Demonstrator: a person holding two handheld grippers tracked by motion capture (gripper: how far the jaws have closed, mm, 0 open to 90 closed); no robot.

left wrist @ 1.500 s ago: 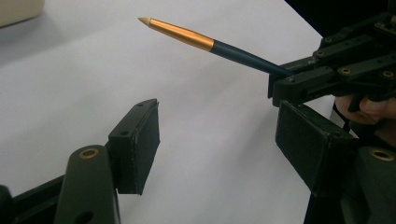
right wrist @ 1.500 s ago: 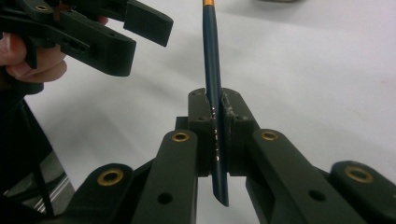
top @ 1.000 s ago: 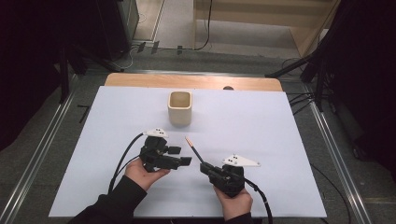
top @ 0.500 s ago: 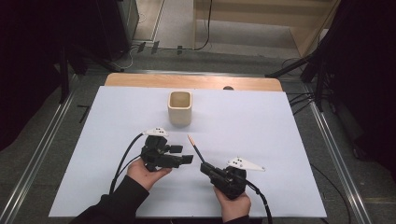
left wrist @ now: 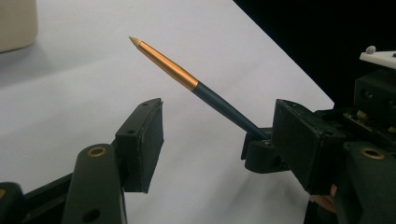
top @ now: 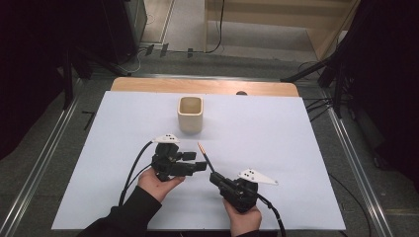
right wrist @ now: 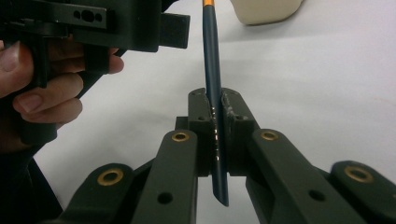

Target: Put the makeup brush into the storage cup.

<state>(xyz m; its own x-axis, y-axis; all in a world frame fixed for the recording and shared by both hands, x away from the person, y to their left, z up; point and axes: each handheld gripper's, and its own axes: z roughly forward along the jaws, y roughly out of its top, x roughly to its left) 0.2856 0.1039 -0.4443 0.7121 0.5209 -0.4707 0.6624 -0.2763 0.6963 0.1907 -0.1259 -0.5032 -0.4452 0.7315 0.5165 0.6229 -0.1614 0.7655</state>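
A dark blue pen [top: 207, 160] with a gold front part and pointed tip slants up over the white table cover [top: 276, 133]. My right gripper [top: 216, 177] is shut on its rear end; in the right gripper view the pads [right wrist: 201, 116] squeeze the pen [right wrist: 210, 56] upright between them. My left gripper [top: 196, 162] lies just left of the pen and points right. Its jaws are open in the left gripper view [left wrist: 222, 140], and the pen [left wrist: 187, 79] crosses the gap without touching either pad. A beige square cup [top: 190, 113] stands farther back.
The cup's edge shows at the top left in the left gripper view [left wrist: 16, 23] and at the top of the right gripper view [right wrist: 266, 11]. A wooden table edge [top: 207, 86] runs behind the cover. Metal rails [top: 356, 177] flank the table.
The right gripper with the pen has drifted slightly toward the near edge. The left hand has kept still.
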